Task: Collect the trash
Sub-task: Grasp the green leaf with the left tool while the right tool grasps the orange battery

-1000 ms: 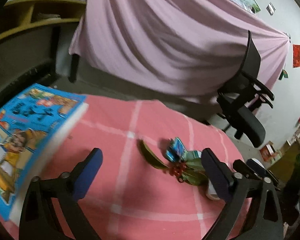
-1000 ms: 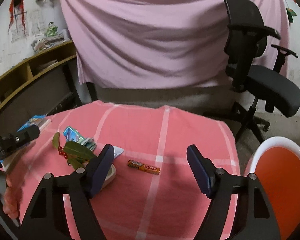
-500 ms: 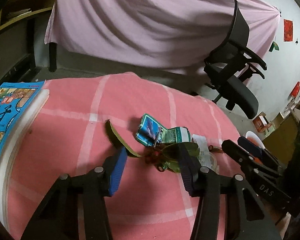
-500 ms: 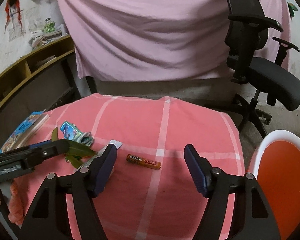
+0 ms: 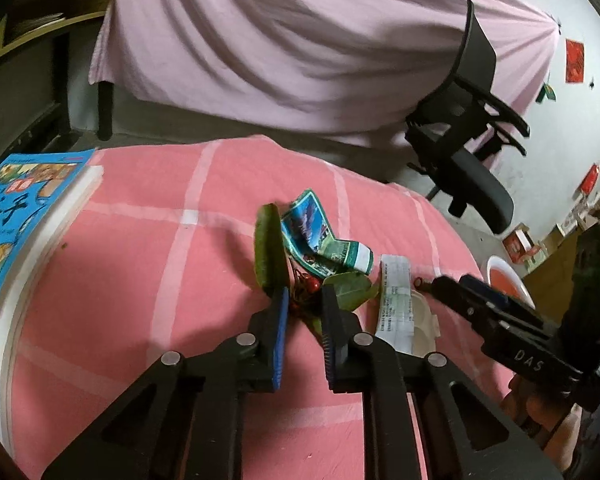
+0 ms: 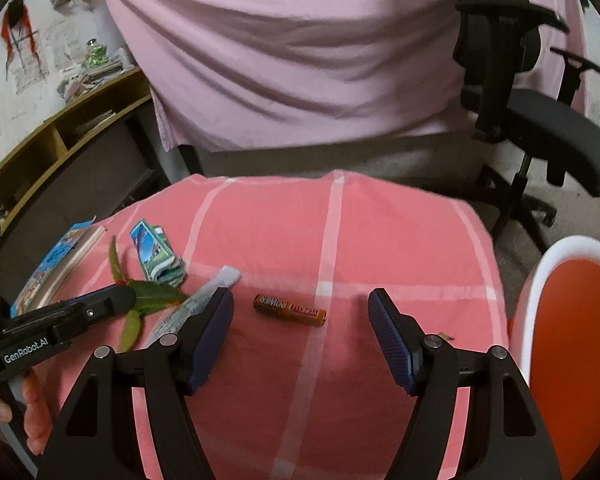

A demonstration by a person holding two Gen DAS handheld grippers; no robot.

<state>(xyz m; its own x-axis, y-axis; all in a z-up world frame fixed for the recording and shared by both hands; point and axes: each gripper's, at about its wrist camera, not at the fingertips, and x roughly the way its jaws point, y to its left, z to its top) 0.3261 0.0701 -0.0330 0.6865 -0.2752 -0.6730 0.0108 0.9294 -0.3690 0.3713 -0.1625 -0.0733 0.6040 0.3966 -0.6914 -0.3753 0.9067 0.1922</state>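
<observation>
A leafy sprig with red berries point(image 5: 306, 286) lies on the pink checked tablecloth point(image 5: 140, 272). My left gripper point(image 5: 305, 300) has its jaws closed around the sprig's stem and berries; one leaf point(image 5: 269, 252) sticks up beyond the fingers. It shows from the side in the right wrist view point(image 6: 116, 300) with the green leaves point(image 6: 156, 294). A crumpled blue-green wrapper point(image 5: 320, 240) and a white paper strip point(image 5: 396, 300) lie just beyond. An orange battery point(image 6: 290, 310) lies on the cloth between the fingers of my open, empty right gripper point(image 6: 302, 320).
A blue picture book point(image 5: 16, 216) lies at the table's left edge. An orange bin with a white rim point(image 6: 572, 340) stands right of the table. A black office chair point(image 6: 540, 120) and a pink draped sheet point(image 6: 300, 60) stand behind. Wooden shelves point(image 6: 60, 136) run along the left.
My left gripper moved right and forward to the sprig and its jaws closed from wide open onto it. The right gripper stayed open and shifted slightly over the battery.
</observation>
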